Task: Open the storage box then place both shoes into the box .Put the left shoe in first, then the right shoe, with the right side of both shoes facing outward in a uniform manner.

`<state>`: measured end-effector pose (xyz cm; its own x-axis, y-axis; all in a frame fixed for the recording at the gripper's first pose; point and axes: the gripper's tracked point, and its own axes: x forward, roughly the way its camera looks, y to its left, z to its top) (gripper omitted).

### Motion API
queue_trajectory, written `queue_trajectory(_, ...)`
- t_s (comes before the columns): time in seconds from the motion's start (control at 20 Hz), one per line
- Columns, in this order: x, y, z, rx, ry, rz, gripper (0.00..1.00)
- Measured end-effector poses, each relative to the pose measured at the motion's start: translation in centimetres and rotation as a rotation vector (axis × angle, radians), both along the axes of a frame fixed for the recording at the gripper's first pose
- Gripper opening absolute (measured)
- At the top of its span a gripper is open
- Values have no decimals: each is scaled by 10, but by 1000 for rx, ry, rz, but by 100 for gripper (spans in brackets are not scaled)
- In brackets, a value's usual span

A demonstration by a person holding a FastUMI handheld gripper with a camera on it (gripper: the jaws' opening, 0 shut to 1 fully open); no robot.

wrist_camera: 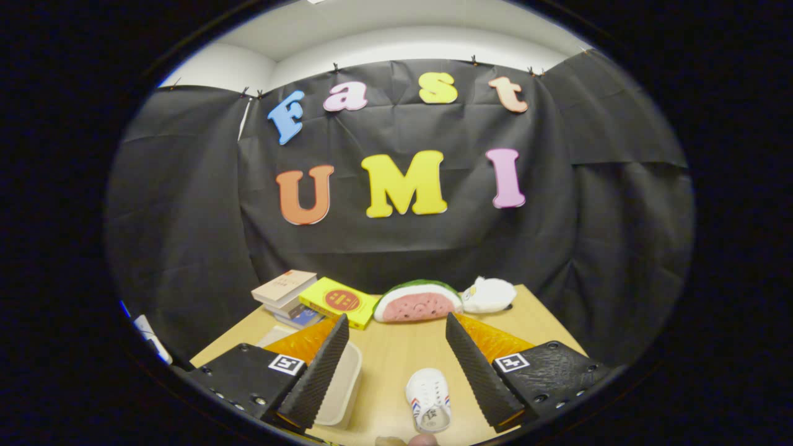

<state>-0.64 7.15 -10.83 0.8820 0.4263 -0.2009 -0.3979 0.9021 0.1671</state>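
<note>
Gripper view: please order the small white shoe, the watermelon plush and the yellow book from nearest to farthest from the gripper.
The gripper is open.
1. Small white shoe: between the fingers, on the table.
2. Watermelon plush: beyond the fingertips.
3. Yellow book: beside the plush, about as far; too close to call.

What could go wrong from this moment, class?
1. The open claw sits above the small white shoe without gripping it; a careless close could knock it aside.
2. The storage box lies partly under one finger, so lowering might strike it.
</note>
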Motion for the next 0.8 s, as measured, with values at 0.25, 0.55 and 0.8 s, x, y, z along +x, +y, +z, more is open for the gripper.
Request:
queue_trajectory(0.25,-5,40,-66,29,163,153,95)
queue_trajectory(0.55,-9,77,-138,101,402,291,95)
queue_trajectory(0.8,-3,92,-167,153,516,368,95)
